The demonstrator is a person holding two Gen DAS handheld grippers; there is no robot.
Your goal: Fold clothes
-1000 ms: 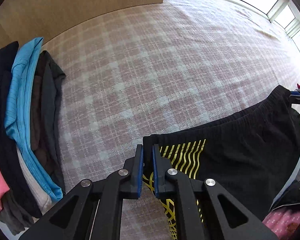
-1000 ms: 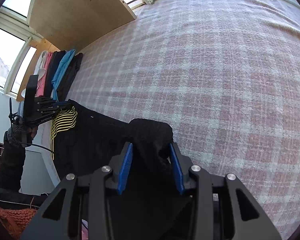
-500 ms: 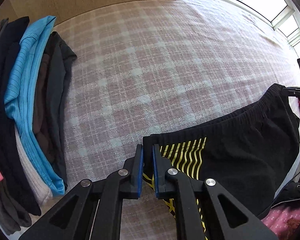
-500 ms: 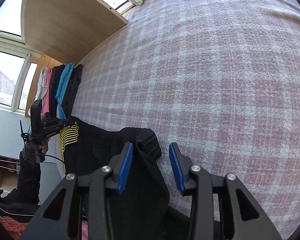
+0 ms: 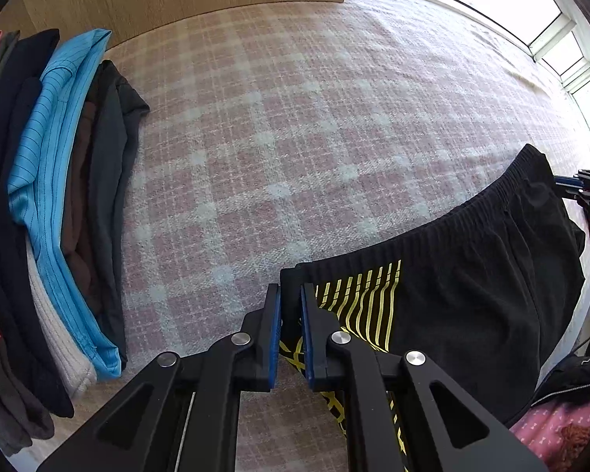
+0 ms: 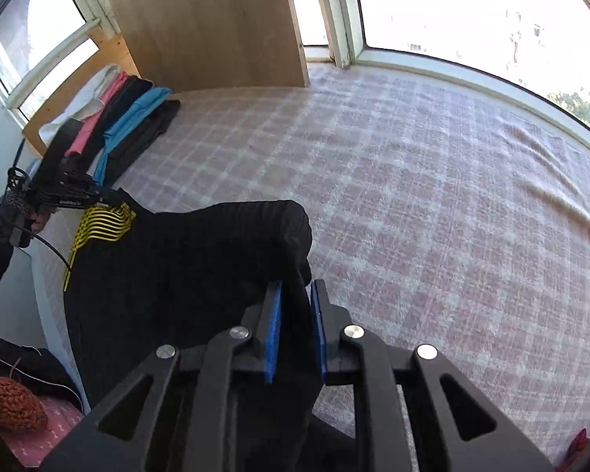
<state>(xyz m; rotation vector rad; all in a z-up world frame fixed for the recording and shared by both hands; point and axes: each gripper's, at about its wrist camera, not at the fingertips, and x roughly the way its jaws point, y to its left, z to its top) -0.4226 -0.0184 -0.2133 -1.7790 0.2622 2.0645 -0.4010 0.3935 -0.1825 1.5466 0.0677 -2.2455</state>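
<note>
Partly hidden | shorts [image 6: 185, 275] waistband inside right claw [image 6: 295, 295]

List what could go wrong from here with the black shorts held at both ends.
1. The right hand-held gripper has just been closing on the bunched waistband of the black shorts; the thick wad could slip out when pulled.
2. The left hand-held gripper pinches only a corner by the yellow stripes, so tension may tug it free.
3. The shorts hang over the bed edge and may slide off the plaid blanket.

Black shorts [image 5: 472, 295] with yellow stripes lay spread at the near edge of the checked bed [image 5: 314, 126].
</note>
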